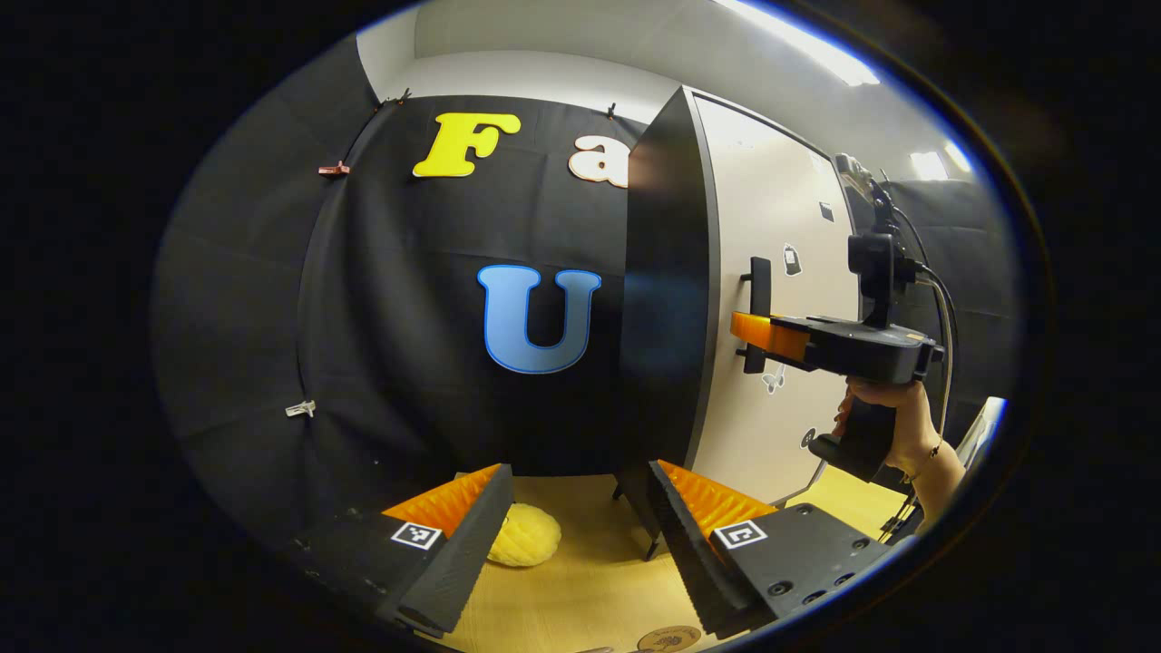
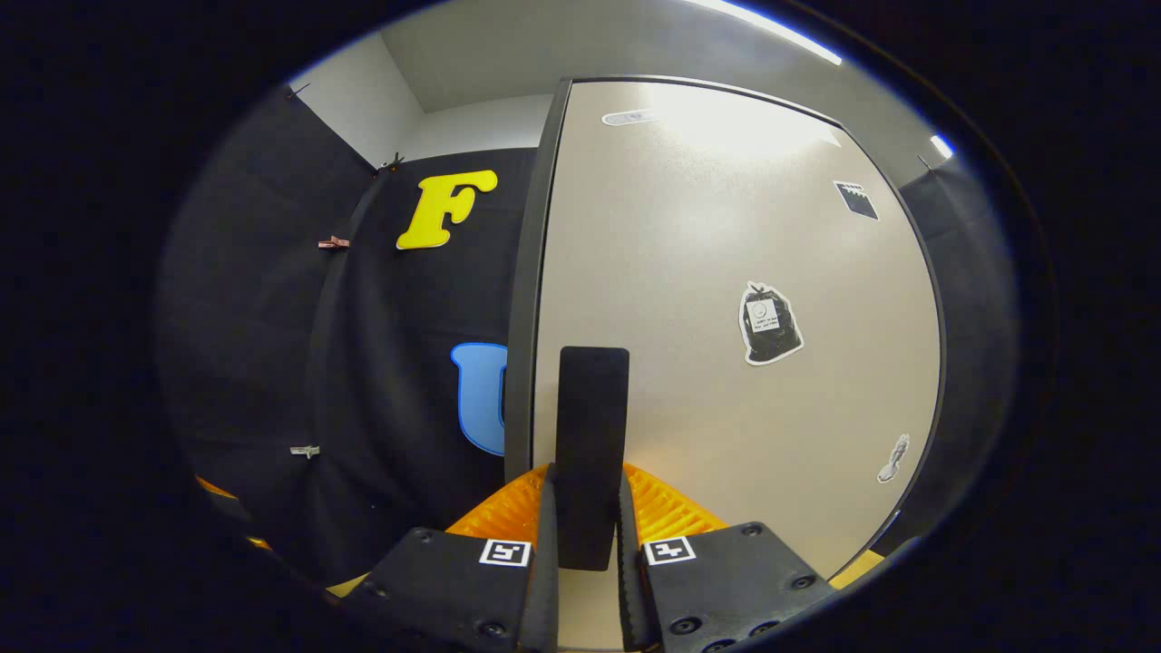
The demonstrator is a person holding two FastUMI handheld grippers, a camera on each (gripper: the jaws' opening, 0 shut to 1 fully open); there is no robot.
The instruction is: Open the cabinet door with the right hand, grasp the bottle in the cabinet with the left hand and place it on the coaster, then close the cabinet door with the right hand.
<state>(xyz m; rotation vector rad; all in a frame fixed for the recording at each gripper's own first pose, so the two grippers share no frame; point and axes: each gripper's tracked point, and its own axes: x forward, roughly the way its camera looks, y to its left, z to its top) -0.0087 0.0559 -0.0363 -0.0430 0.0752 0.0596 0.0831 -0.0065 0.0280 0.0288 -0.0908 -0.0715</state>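
Observation:
A tall cabinet [image 1: 667,299] with a dark side panel stands on the wooden table. Its beige door [image 2: 726,272] lies flat against the cabinet body and hides the inside. On the door's left edge sits a black vertical handle [image 2: 591,426]. My right gripper [image 2: 585,535] is shut on this handle, one finger on each side. In the left gripper view, a hand holds the right gripper [image 1: 748,336] level at the handle [image 1: 758,290]. My left gripper [image 1: 580,544] hangs open and holds nothing, low over the table in front of the cabinet's corner. A round coaster [image 1: 669,639] lies just below it.
A yellow knobbly pineapple-like object [image 1: 526,535] rests on the table [image 1: 590,589] behind the left finger. Black cloth walls close off the back and left. Small stickers dot the door [image 2: 769,324]. The right gripper's cable [image 1: 943,308] hangs right of the cabinet.

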